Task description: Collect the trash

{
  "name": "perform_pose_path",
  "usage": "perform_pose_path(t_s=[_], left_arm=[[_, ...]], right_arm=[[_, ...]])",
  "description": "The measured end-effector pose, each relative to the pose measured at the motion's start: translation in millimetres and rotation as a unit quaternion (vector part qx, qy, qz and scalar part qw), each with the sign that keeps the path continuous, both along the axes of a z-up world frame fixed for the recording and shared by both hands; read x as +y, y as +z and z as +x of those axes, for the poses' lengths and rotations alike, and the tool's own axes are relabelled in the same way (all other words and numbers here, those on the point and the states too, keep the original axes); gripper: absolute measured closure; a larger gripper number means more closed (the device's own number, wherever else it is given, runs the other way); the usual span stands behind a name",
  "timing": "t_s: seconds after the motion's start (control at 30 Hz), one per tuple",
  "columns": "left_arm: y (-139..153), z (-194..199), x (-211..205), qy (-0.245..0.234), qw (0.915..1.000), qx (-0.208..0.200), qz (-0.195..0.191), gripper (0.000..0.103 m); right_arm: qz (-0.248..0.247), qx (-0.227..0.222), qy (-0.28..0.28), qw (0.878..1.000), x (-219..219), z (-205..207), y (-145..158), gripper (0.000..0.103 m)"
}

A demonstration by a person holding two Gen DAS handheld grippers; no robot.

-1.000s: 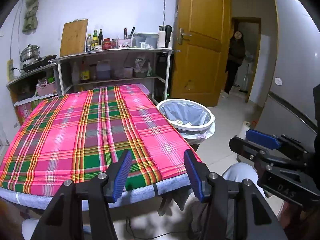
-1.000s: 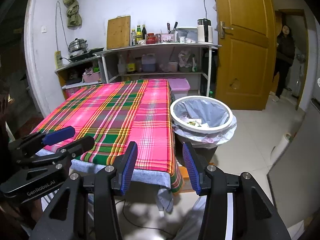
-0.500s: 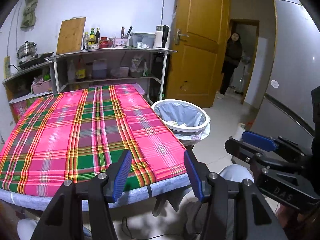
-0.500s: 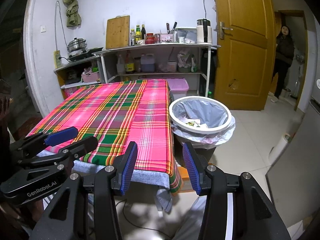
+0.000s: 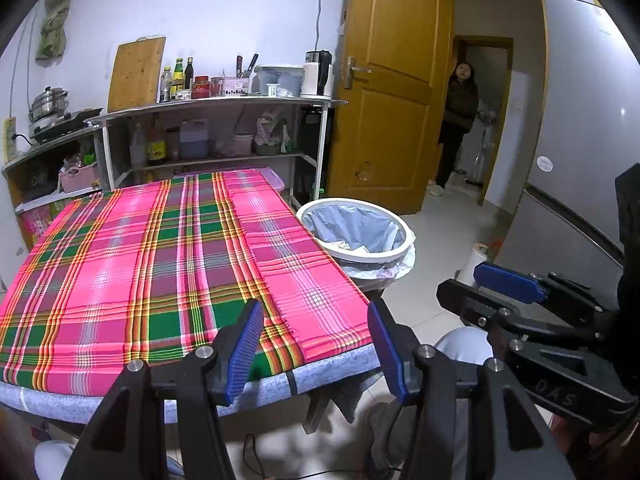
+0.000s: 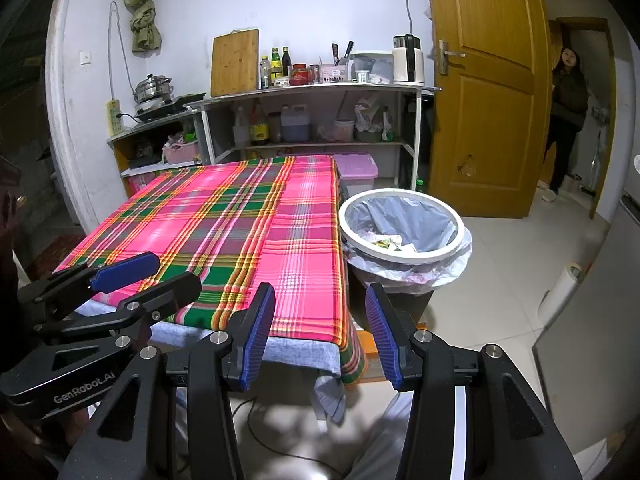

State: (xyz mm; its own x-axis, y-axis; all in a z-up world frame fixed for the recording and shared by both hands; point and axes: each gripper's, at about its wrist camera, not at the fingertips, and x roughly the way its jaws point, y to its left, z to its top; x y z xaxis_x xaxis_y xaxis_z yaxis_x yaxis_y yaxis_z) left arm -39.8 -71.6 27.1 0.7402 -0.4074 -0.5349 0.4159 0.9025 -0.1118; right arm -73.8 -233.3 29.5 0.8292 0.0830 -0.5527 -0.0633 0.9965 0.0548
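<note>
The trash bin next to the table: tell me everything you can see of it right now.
The trash bin is round with a dark body, lined with a pale grey-blue plastic bag held by a white ring at the rim; the bag's loose edge puffs out below the ring. It stands upright and open on the tiled floor, close beside the right edge of the table with the plaid cloth; whether they touch is unclear. Scraps of paper and wrappers lie at the bottom, well below the rim. Neither hand-held gripper touches it.

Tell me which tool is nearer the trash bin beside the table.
Right. The right tool hangs off the table's near corner, with the trash bin just ahead and slightly right. The left tool hangs farther along the table's near edge, the bin ahead to its right.
</note>
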Motion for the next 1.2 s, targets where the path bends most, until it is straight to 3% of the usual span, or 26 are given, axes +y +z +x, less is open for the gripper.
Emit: perform_pose_path(t_s=[1.2], left_arm=[[-4.6, -0.7, -2.5, -0.004, 1.0, 0.003, 0.001, 0.049]], right_arm=[[-0.001, 0.002, 0.001, 1.0, 0.9, 0.1, -1.9, 0.055]])
